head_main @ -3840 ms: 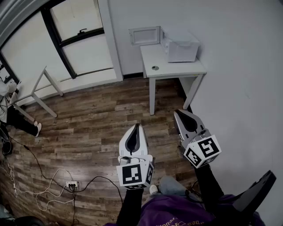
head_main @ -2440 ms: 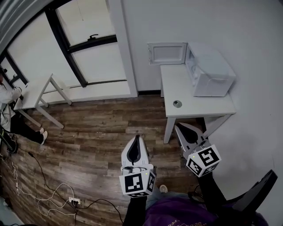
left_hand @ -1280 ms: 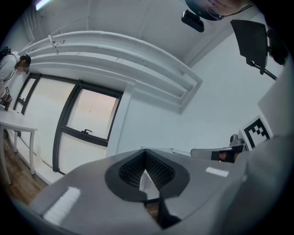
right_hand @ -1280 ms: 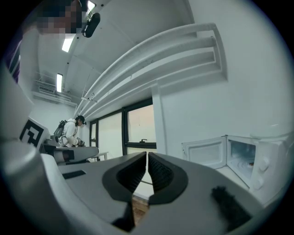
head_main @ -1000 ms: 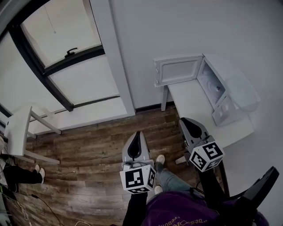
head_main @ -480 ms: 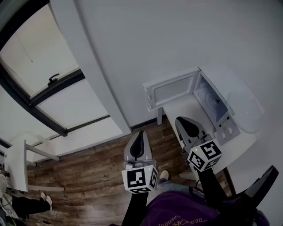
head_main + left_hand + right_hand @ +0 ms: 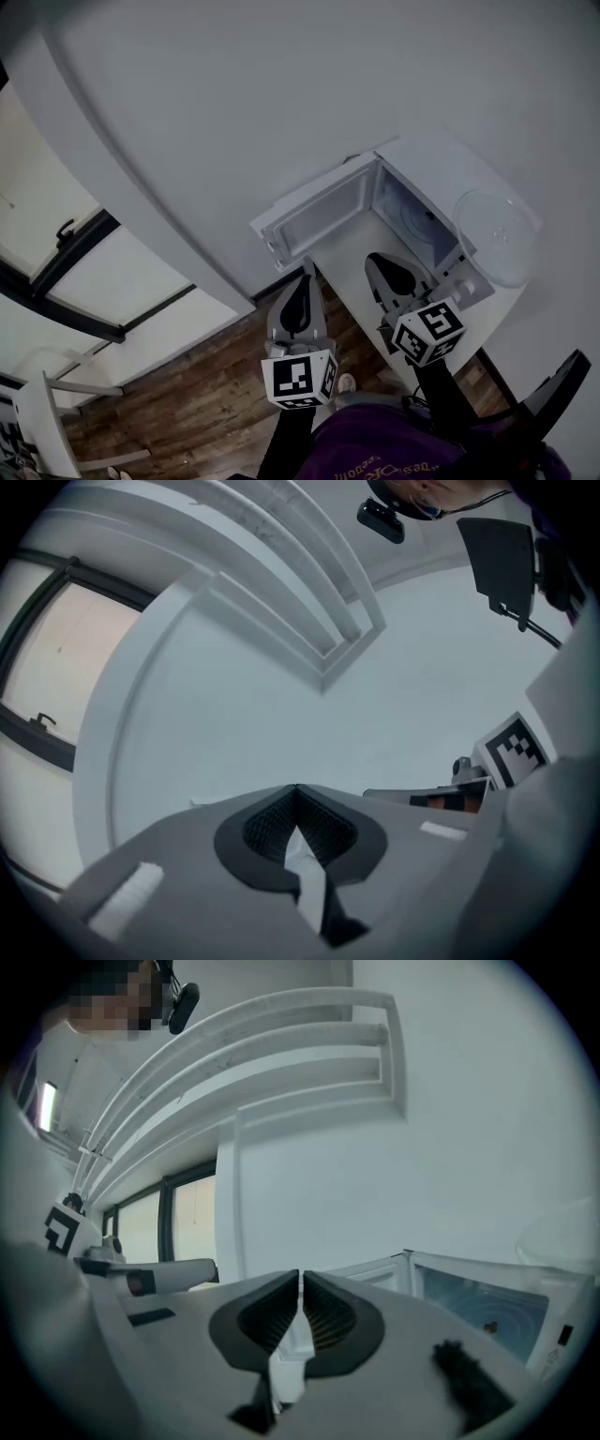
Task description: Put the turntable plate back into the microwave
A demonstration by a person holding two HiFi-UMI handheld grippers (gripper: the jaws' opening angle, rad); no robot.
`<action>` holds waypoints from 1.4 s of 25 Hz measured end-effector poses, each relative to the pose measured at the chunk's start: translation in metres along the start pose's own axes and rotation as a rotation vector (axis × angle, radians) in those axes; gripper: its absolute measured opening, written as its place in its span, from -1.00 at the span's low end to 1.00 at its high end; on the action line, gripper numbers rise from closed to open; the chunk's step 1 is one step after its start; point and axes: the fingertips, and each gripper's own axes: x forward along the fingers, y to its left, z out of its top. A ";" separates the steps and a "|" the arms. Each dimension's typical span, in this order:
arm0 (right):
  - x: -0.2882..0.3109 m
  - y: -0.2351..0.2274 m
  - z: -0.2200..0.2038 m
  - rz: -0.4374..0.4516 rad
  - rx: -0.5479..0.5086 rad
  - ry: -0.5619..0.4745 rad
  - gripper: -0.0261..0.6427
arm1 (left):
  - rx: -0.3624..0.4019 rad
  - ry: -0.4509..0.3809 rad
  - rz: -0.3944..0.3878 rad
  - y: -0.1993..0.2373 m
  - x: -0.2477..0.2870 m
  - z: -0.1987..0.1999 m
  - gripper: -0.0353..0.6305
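Turntable plate (image 7: 494, 237) lay flat on top of the microwave (image 7: 412, 223), whose door stood open, ahead and to the right of both grippers, each pressed together and empty, with the right gripper (image 7: 382, 267) nearer to it than the left gripper (image 7: 302, 283).

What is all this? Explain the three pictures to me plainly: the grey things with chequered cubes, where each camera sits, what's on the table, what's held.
There is no robot: a person holds a two-jaw gripper in each hand, and the cubes are part of them. The head view looks down from the person's head at the left gripper and right gripper. The other two views ride on the grippers, looking along their jaws. Both are shut and hold nothing. On the white table stands a microwave with its door open. The glass turntable plate appears to lie on top of it.
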 end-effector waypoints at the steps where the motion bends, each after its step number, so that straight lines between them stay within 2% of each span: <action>1: -0.003 -0.007 0.004 -0.020 -0.006 -0.006 -0.89 | -0.006 0.005 -0.025 -0.006 0.009 -0.001 -0.88; 5: -0.021 -0.033 0.020 -0.112 -0.070 -0.013 -0.89 | -0.014 0.018 -0.142 -0.039 0.041 -0.004 -0.88; 10: -0.059 -0.072 0.023 -0.268 -0.079 -0.014 -0.89 | -0.024 0.030 -0.322 -0.095 0.068 -0.011 -0.88; 18: -0.111 -0.118 0.049 -0.576 -0.109 -0.069 -0.89 | -0.042 0.061 -0.621 -0.166 0.112 -0.012 -0.88; 24: -0.161 -0.152 0.062 -0.871 -0.105 -0.122 -0.89 | -0.029 0.068 -0.838 -0.219 0.139 -0.008 -0.88; 27: -0.181 -0.161 0.064 -0.971 -0.103 -0.126 -0.89 | -0.031 0.076 -0.940 -0.245 0.143 -0.010 -0.88; 31: -0.203 -0.170 0.063 -1.045 -0.086 -0.133 -0.89 | -0.026 0.097 -1.041 -0.269 0.144 -0.021 -0.88; 35: -0.229 -0.177 0.055 -1.135 -0.064 -0.114 -0.89 | -0.055 0.122 -1.077 -0.280 0.151 -0.029 -0.88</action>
